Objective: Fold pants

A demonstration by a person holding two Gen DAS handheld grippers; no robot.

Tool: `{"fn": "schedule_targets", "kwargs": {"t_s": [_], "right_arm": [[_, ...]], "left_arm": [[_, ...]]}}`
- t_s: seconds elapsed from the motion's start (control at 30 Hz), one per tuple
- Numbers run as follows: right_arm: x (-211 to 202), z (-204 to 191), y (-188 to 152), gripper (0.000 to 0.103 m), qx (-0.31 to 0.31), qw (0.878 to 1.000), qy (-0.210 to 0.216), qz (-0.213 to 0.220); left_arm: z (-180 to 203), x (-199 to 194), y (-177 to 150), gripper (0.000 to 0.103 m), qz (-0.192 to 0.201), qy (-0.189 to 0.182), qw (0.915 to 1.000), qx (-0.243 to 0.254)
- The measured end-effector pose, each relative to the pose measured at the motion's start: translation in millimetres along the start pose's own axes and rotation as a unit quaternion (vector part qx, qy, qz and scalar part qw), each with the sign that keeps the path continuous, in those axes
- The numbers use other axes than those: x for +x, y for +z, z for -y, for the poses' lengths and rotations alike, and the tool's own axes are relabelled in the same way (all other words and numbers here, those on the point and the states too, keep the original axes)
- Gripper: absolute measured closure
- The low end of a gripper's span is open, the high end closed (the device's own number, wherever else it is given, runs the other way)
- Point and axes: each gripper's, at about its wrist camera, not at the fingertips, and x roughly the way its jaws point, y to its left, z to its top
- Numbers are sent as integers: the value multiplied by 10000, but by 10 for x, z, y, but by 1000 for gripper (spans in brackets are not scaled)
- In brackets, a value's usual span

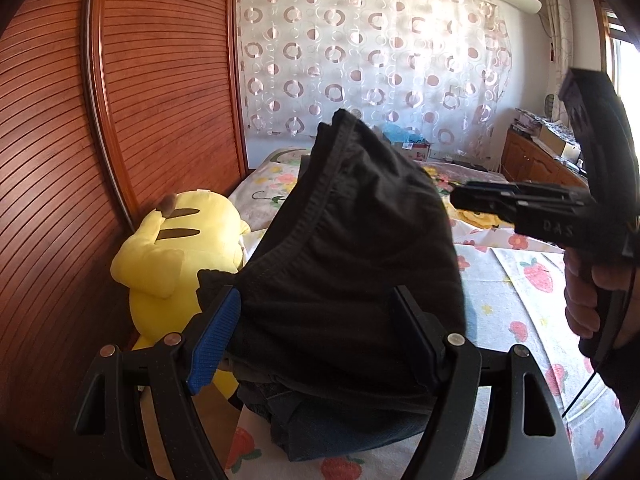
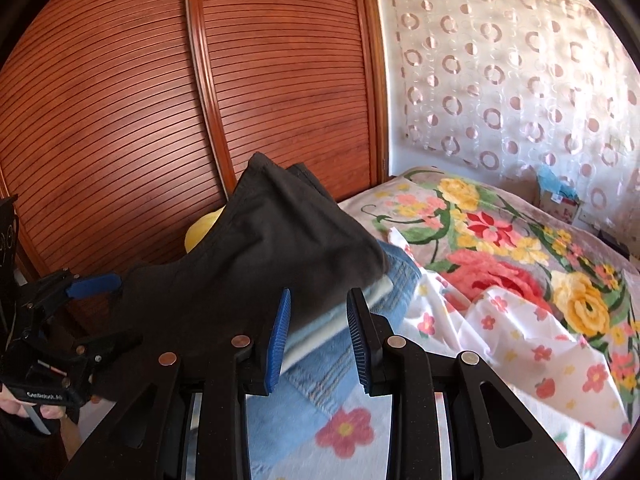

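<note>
Left wrist view: the black pants point(image 1: 352, 256), folded into a thick bundle, fill the wide gap between the left gripper point(image 1: 316, 344)'s jaws, and both blue pads press against the fabric, so the bundle is held above the bed sheet point(image 1: 520, 280) with its stitched hem arching up and away from the camera. Beneath the bundle lies a stack of folded clothes point(image 1: 320, 420) in dark blue tones. In the right wrist view the pants point(image 2: 256, 260) drape over that stack point(image 2: 348, 320), whose light blue and pale layers show at its right edge. The right gripper point(image 2: 318, 344) stands just short of the stack, its jaws at a narrow gap with nothing between the pads, apart from the pants. In the left view it point(image 1: 464, 198) hangs to the right of the bundle, a hand point(image 1: 584, 292) on its handle. A yellow plush toy point(image 1: 180, 252) lies beside the pants, against the slatted wooden wardrobe point(image 1: 100, 120). A floral blanket point(image 2: 500, 240) covers the far bed under a circle-patterned curtain point(image 2: 500, 80)
</note>
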Motion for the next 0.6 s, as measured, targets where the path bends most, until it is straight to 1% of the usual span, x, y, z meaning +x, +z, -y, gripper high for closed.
{"fn": "schedule_targets", "kwargs": {"t_s": [0.07,0.27,0.4,0.6], "right_arm": [[-75,-23,-51,67,9,10000,-41,28],[-238,-90,-170,64,58,9999,-144,-12],[-362,-142,-225,64,130,9996,-245,73],[-603,-243,-379,63,194,9989,-384,159]], "left_arm": [[9,-21,-13,26,13,5,10000,5],[-12,-69,-38,26,31,-28,10000,-90],[22,-126,-48,26,52,-44,9999,-95],[111,-244,-63,24,133,-230,9996,6]]}}
